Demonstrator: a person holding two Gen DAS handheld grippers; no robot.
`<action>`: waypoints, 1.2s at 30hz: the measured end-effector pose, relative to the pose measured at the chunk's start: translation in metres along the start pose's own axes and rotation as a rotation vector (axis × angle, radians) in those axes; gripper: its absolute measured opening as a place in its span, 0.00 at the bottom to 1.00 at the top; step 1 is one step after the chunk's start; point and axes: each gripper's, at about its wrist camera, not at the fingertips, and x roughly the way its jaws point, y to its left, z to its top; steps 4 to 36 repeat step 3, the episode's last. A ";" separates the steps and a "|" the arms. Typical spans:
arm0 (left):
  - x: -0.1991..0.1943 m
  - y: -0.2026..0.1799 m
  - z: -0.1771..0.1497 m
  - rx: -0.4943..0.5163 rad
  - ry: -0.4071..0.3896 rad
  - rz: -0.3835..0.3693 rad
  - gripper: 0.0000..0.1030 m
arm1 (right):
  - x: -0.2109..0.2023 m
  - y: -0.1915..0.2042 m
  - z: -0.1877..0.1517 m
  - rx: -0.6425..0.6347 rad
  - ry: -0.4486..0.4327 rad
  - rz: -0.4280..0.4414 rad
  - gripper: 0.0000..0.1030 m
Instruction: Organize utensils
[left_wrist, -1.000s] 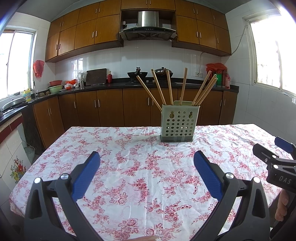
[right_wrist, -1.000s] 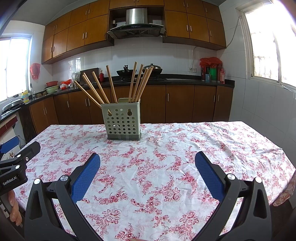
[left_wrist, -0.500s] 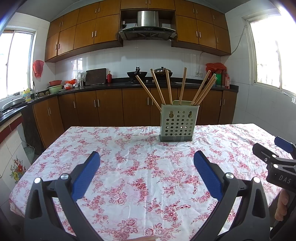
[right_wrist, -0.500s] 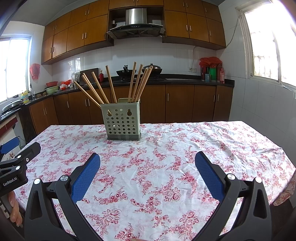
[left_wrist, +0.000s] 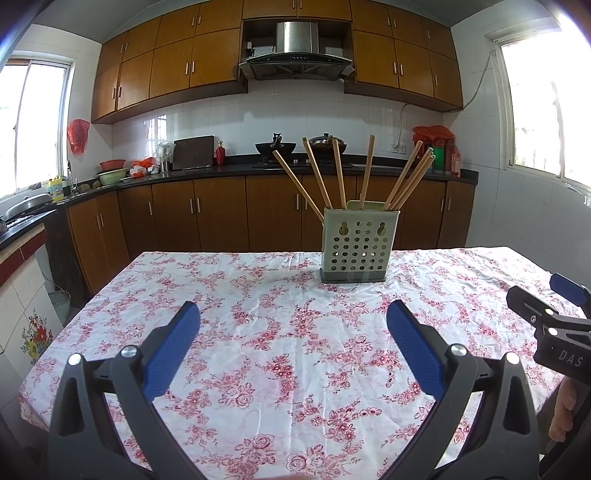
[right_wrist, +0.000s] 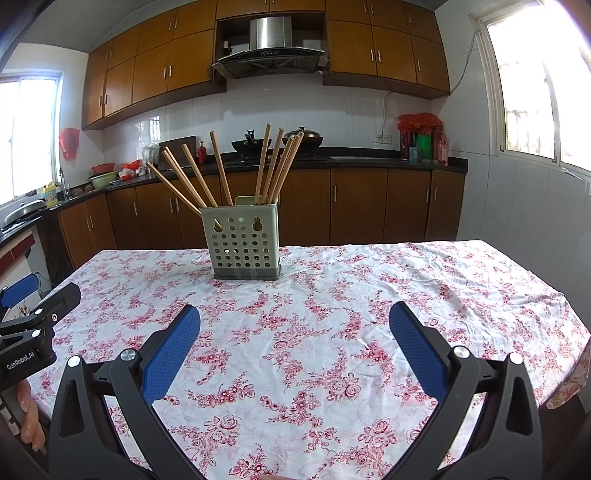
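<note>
A pale green perforated utensil holder (left_wrist: 359, 244) stands upright at the far side of the table, also in the right wrist view (right_wrist: 242, 242). Several wooden chopsticks (left_wrist: 338, 173) stand in it, fanned out; they show in the right wrist view too (right_wrist: 271, 164). My left gripper (left_wrist: 293, 321) is open and empty, held over the near part of the table. My right gripper (right_wrist: 293, 321) is open and empty beside it. The right gripper shows at the right edge of the left wrist view (left_wrist: 554, 325), the left gripper at the left edge of the right wrist view (right_wrist: 33, 317).
The table wears a white cloth with red flowers (left_wrist: 288, 332). Its edges fall away at left (left_wrist: 55, 343) and at right (right_wrist: 576, 332). Brown kitchen cabinets and a dark counter (left_wrist: 221, 173) run behind the table, with windows on both sides.
Both views have tilted slightly so the holder sits a little lower in frame. Both grippers stay open and empty.
</note>
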 end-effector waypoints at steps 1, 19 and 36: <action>0.000 0.000 0.000 -0.001 0.001 -0.001 0.96 | 0.000 0.000 0.000 0.000 -0.001 0.000 0.98; 0.001 0.001 0.000 -0.002 0.003 -0.001 0.96 | 0.000 0.000 0.000 0.000 0.000 0.000 0.98; 0.001 0.001 0.000 -0.002 0.003 -0.001 0.96 | 0.000 0.000 0.000 0.000 0.000 0.000 0.98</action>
